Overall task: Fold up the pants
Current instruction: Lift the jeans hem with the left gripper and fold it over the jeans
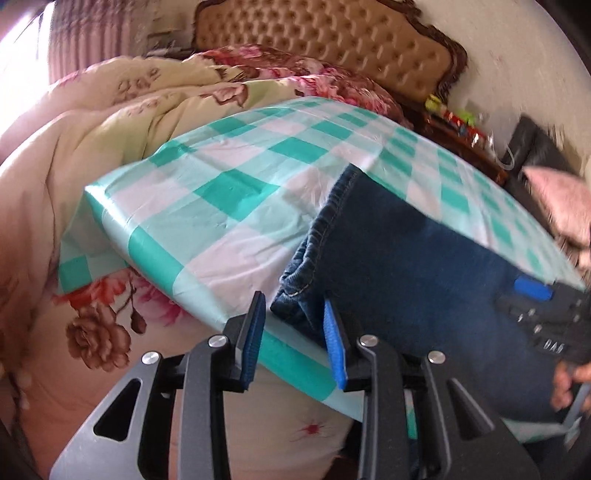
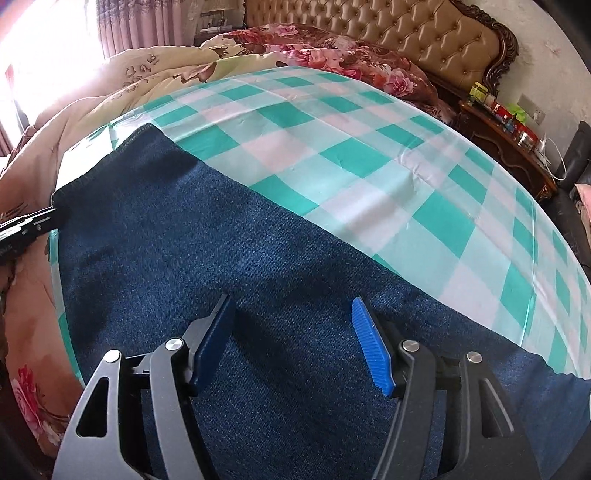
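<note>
Dark blue denim pants point(image 2: 229, 251) lie flat on a table covered with a green and white checked cloth point(image 2: 351, 155). In the left wrist view the pants point(image 1: 406, 266) end in a stitched hem near the table's front edge. My left gripper point(image 1: 295, 317) is open, its jaws on either side of the hem corner, not closed on it. My right gripper point(image 2: 291, 321) is open and hovers over the middle of the pants, holding nothing. It also shows at the right of the left wrist view point(image 1: 543, 314). The left gripper shows at the left edge of the right wrist view point(image 2: 26, 225).
The table stands beside a bed with floral quilts point(image 1: 110, 122) and a tufted tan headboard point(image 2: 406, 33). A dark wooden nightstand point(image 2: 506, 136) with small items stands at the right, next to a black seat point(image 2: 580, 158).
</note>
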Demonstrator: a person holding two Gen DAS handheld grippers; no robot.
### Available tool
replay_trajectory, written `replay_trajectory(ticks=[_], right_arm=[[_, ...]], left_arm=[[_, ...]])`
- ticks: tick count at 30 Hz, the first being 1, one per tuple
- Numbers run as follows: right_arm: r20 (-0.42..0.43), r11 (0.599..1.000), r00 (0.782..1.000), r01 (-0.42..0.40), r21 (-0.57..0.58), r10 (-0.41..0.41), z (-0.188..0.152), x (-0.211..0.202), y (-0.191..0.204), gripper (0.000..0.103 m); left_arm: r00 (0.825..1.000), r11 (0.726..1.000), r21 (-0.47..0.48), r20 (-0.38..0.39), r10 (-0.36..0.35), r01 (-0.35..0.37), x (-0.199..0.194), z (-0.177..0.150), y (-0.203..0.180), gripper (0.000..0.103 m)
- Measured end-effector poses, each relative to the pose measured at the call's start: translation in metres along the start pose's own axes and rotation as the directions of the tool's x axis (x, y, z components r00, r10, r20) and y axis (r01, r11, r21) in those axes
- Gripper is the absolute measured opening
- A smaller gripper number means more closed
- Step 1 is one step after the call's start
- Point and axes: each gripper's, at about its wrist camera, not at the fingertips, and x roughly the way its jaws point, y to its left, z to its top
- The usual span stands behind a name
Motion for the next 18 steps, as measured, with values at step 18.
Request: replay_trajectory(ticks=[18], right_arm=[[0.036,0.862,0.977,-0.203,0.465,0.210,-0.022,-0.050,-0.113,0.063]], left_arm=[[0.974,0.929,0.325,0.192,0.118,-0.176,-0.086,0.023,-0.108,0.017]])
